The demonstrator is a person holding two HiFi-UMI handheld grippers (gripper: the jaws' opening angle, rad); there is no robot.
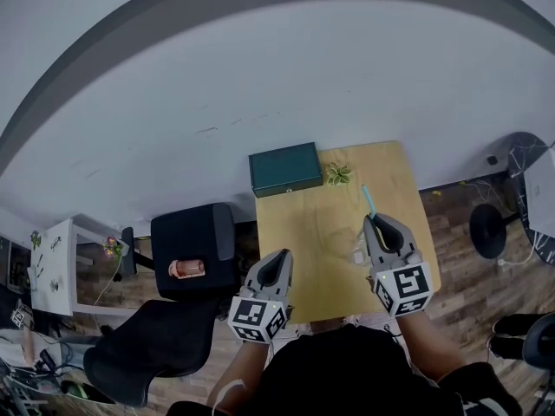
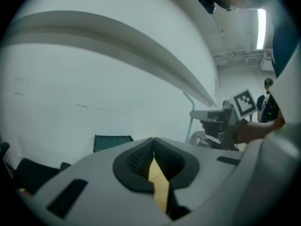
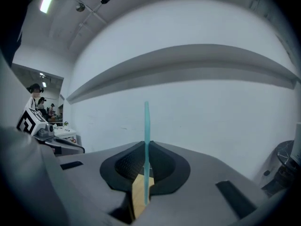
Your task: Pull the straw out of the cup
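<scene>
A thin teal straw stands upright, pinched between the pads of my right gripper, which is shut on it. In the head view the straw sticks out past the right gripper, raised above the wooden table. A clear cup shows faintly on the table just left of and below that gripper; the straw's lower end is above it. My left gripper hovers near the table's front left, shut with nothing between its jaws. From the left gripper view I see the right gripper and the straw.
A dark green box sits at the table's far left edge, with a small green plant beside it. A black chair stands left of the table. A white wall runs behind, and wooden floor lies to the right.
</scene>
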